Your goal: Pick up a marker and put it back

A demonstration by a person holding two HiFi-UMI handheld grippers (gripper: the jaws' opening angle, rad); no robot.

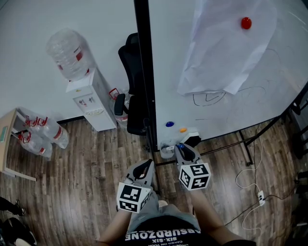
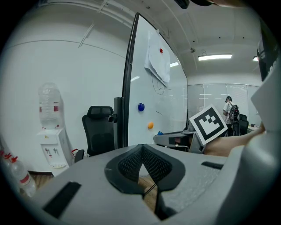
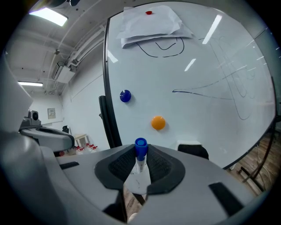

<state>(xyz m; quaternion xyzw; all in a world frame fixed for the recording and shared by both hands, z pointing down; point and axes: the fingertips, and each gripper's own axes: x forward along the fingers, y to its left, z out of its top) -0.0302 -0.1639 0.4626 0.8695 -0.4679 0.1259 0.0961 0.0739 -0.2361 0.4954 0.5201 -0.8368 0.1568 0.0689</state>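
We see both forearms reaching in from the bottom of the head view, held low and close to the body above the wooden floor (image 1: pixel 86 168). The right gripper (image 1: pixel 180 146) is the farther forward of the two, its marker cube facing up and its jaws aimed at the lower edge of the whiteboard (image 1: pixel 216 103). In the right gripper view its jaws are clenched on a marker (image 3: pixel 140 159), whose white barrel sits between the dark pads with the blue cap sticking out past the tips toward the board. Beyond the cap, a blue magnet (image 3: pixel 125 96) and an orange magnet (image 3: pixel 158 122) sit on the board. Higher up, a red magnet (image 3: pixel 149 12) pins a sheet of paper (image 3: pixel 153 24). The left gripper (image 1: pixel 147 166) hangs a little back and to the left, pointing at the board's black frame post (image 1: pixel 144 72). In its own view its pads meet with nothing between them. An office chair (image 2: pixel 99 127) and a water dispenser (image 2: pixel 52 147) stand beyond it.
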